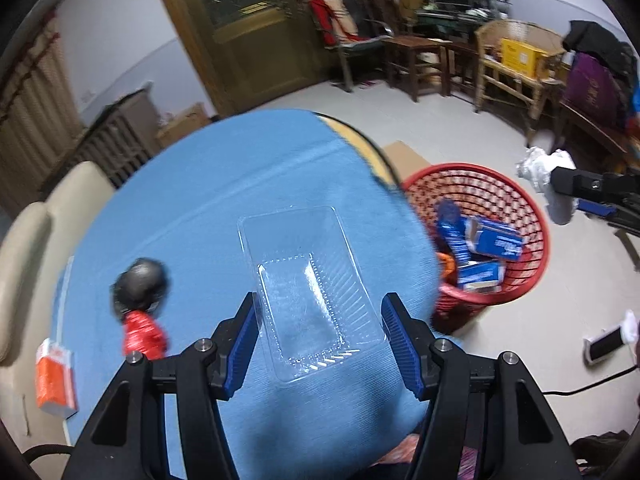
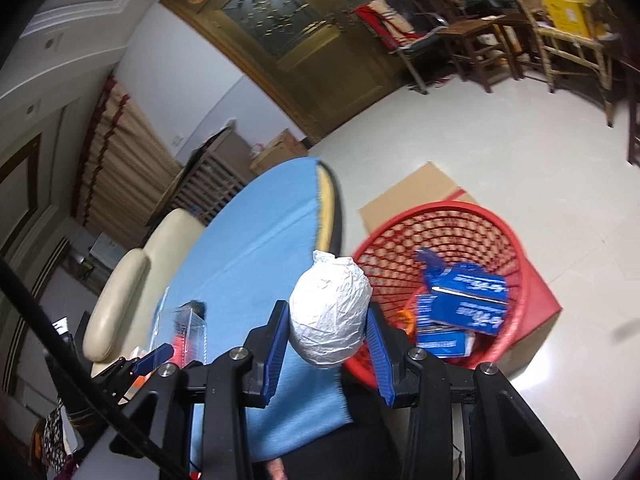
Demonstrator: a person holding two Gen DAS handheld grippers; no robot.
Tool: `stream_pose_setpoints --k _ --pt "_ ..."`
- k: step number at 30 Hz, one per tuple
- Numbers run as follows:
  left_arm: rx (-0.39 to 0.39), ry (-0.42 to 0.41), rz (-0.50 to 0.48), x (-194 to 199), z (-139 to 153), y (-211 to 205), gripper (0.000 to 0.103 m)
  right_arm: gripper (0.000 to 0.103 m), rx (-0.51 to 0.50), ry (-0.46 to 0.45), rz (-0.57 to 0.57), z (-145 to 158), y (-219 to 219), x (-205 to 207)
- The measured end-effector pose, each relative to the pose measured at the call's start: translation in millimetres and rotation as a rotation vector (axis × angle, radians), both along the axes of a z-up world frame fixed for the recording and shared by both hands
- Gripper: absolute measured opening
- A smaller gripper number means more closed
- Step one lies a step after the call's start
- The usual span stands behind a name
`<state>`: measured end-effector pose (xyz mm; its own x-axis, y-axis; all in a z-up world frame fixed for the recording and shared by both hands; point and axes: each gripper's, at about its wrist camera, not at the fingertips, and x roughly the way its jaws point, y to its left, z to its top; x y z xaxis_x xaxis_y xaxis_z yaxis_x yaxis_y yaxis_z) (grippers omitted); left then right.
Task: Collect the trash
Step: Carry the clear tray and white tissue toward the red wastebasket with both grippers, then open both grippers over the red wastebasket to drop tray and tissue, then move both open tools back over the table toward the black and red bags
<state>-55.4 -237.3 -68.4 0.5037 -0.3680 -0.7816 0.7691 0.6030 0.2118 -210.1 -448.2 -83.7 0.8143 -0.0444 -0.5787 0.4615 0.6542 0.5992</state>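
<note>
My left gripper (image 1: 318,312) is shut on a clear plastic tray (image 1: 308,288), held by its sides above the blue tablecloth (image 1: 208,208). My right gripper (image 2: 328,316) is shut on a crumpled white paper ball (image 2: 330,312) beside the table edge, next to the red mesh basket (image 2: 460,216). The basket (image 1: 516,200) stands on the floor to the right of the table and holds several blue boxes (image 1: 494,238). The right gripper with the white ball (image 1: 544,172) shows at the right of the left wrist view. A black and red wad (image 1: 140,304) lies on the cloth.
An orange and white carton (image 1: 54,380) lies at the table's left edge. A cream chair (image 2: 132,280) stands left of the table. Flat cardboard (image 2: 416,192) lies under the basket. Wooden chairs and tables (image 1: 424,60) line the far wall. A phone (image 1: 606,344) lies on the floor.
</note>
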Motion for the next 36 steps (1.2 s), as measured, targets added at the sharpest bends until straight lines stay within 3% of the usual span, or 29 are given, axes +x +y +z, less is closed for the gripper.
stream_pose_setpoints --k 10,15,18,27,36 --pt "-0.013 0.123 -0.179 -8 -15 -72 0.065 0.042 0.056 0.068 -0.116 -29 -40 -17" --pt "-0.001 0.166 -0.247 -11 -24 -99 0.065 0.059 0.113 0.096 -0.145 -40 -52 -22" --pt "-0.008 0.169 -0.251 -10 -25 -100 0.066 0.06 0.121 0.096 -0.152 -42 -55 -23" --pt "-0.07 0.161 -0.184 10 -12 -65 0.068 0.06 0.074 0.105 -0.136 -32 -46 -13" --pt "-0.11 0.075 -0.003 24 -8 40 0.068 0.06 0.025 0.131 -0.067 -20 -20 17"
